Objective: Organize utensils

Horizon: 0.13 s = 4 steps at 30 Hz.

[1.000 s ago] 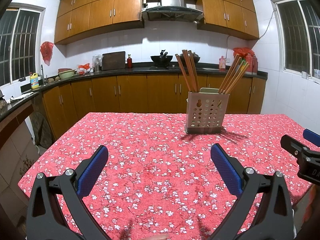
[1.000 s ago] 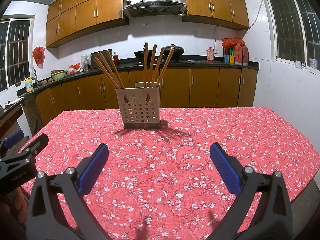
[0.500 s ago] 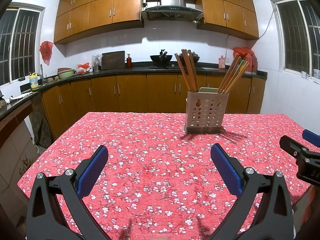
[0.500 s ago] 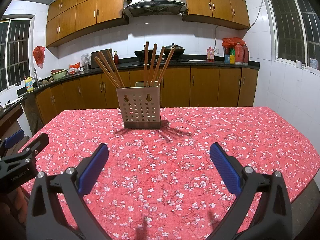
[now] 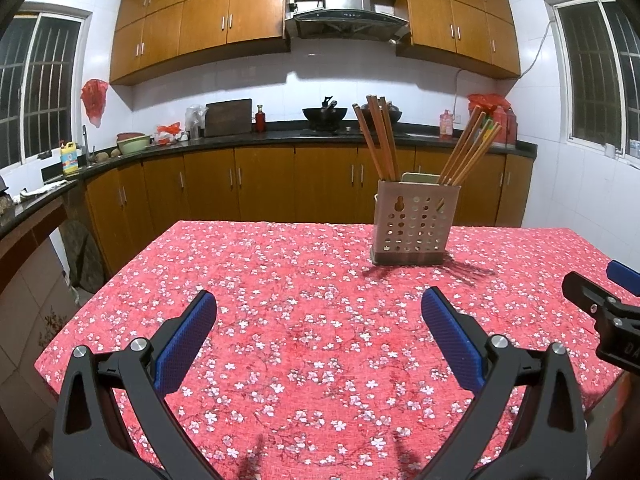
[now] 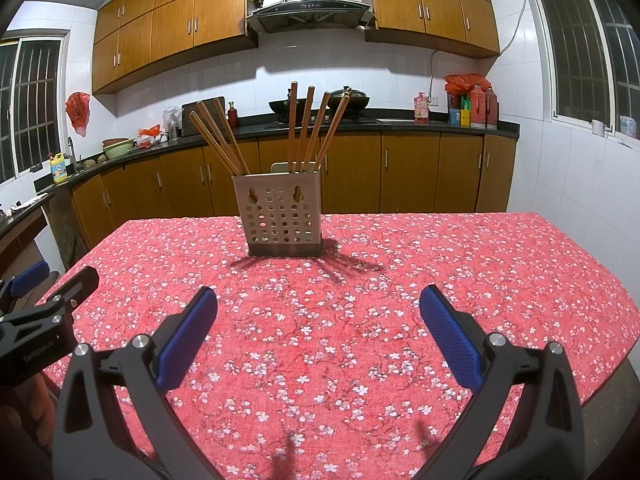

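A perforated metal utensil holder (image 5: 412, 224) stands on the red floral tablecloth (image 5: 300, 320), toward the far side. It also shows in the right wrist view (image 6: 282, 216). Several wooden chopsticks (image 5: 378, 138) stand in it in two bunches, a second bunch (image 5: 468, 152) leaning right; in the right wrist view they fan out (image 6: 310, 128). My left gripper (image 5: 318, 340) is open and empty, above the near part of the table. My right gripper (image 6: 318, 338) is open and empty, beside it to the right.
The table's left edge (image 5: 92, 304) and right edge (image 6: 600, 280) drop to the floor. Kitchen counters with cabinets (image 5: 260, 184) run behind the table. A wok (image 5: 324, 114) sits on the stove.
Both grippers stay open. The left view has shifted very slightly; the holder sits marginally lower and left in it. Nothing was picked up or moved.
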Motion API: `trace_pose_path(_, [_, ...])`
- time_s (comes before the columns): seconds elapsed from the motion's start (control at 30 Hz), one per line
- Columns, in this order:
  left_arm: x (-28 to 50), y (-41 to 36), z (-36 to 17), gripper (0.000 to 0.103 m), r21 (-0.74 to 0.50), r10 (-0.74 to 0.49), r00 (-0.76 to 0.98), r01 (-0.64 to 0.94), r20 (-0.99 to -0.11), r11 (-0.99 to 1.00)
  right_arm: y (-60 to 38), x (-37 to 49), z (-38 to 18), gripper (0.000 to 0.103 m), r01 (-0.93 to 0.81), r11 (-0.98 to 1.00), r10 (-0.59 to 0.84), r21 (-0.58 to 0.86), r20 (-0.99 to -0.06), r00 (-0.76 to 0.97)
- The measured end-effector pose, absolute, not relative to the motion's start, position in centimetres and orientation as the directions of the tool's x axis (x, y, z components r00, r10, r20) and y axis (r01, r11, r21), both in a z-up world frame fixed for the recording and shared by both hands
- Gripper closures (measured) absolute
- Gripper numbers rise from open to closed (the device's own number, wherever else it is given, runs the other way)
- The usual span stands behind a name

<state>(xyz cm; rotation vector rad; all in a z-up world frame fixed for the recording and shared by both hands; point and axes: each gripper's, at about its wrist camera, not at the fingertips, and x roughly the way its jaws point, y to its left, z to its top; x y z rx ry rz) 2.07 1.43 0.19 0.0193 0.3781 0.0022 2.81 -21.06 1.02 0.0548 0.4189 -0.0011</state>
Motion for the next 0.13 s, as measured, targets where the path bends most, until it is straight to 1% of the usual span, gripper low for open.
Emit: trace_pose_path(0.13, [2.11, 1.50, 0.24, 0.002, 0.017, 0.005, 0.928, 0.001, -0.371, 1.000, -21.05, 2.80, 1.02, 0.004, 0.012, 0.999, 0.010, 0.053, -0.407, 0.913])
